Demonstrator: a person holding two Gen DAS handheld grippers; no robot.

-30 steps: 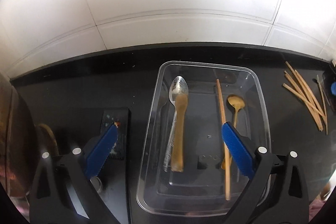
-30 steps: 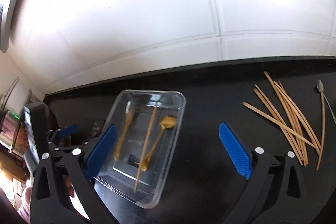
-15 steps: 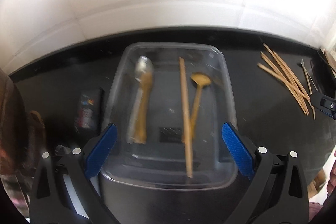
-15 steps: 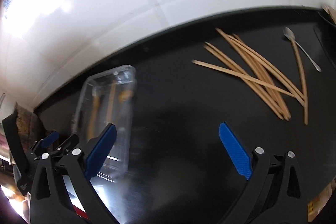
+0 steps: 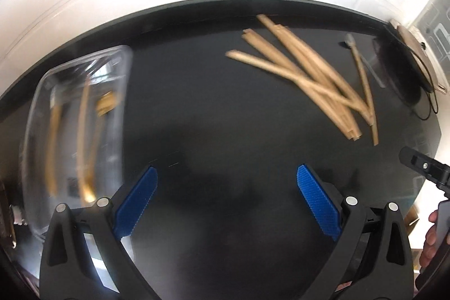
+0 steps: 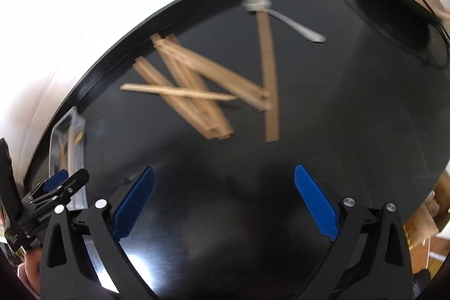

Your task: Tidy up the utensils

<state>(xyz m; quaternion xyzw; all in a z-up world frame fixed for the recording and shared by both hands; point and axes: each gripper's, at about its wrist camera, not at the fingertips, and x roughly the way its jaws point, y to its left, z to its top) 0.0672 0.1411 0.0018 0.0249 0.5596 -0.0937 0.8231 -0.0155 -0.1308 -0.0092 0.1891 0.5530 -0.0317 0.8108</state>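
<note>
Claws (image 5: 227, 198) now facing chopsticks (image 5: 303, 75)

Tan wooden chopsticks (image 6: 194, 92) and a silver spoon (image 6: 281, 16) lie on the glossy black counter (image 6: 351, 108); finger pads (image 6: 135, 205) are textured blue.

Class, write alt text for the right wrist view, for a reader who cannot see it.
The open, empty right tool hangs over a black counter, facing a loose pile of wooden chopsticks, with a metal spoon lying beyond them. At far left are the edge of a clear plastic tray and part of the left tool. The picture is motion-blurred.
</note>
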